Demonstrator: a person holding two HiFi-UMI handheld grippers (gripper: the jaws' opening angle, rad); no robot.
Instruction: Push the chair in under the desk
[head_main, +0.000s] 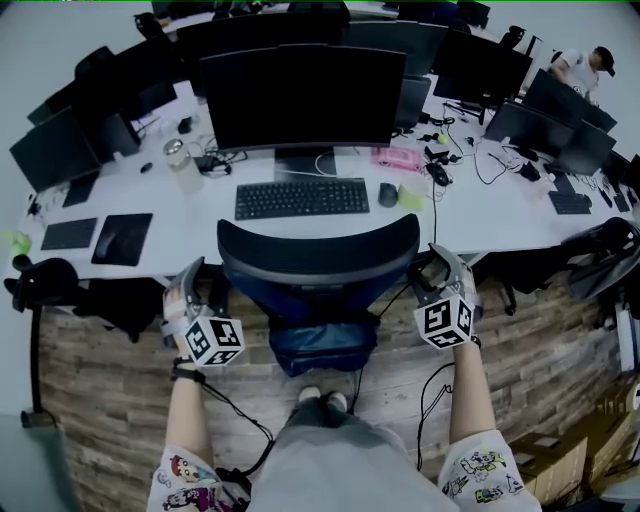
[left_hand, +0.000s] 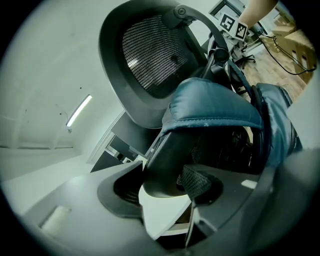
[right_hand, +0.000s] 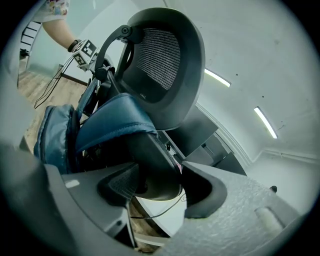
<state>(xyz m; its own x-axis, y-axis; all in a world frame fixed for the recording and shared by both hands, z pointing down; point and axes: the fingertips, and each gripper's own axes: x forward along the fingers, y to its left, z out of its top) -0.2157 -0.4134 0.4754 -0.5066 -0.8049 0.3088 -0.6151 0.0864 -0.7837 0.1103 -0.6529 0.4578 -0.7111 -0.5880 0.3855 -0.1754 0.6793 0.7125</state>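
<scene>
A black office chair (head_main: 320, 255) with a mesh backrest (left_hand: 150, 60) stands facing the white desk (head_main: 200, 235), its seat close to the desk edge. A blue jacket (head_main: 320, 340) lies draped over the seat. My left gripper (head_main: 190, 278) is at the chair's left side, and in the left gripper view its jaws (left_hand: 167, 185) are closed on the black left armrest (left_hand: 165, 165). My right gripper (head_main: 440, 268) mirrors it at the chair's right side, its jaws (right_hand: 155, 182) closed on the right armrest (right_hand: 150, 160).
On the desk are a large monitor (head_main: 300, 95), a keyboard (head_main: 302, 197), a mouse (head_main: 388, 194) and several more screens and cables. Another black chair (head_main: 45, 280) stands to the left. A cable (head_main: 435, 390) trails over the wood floor by my right leg.
</scene>
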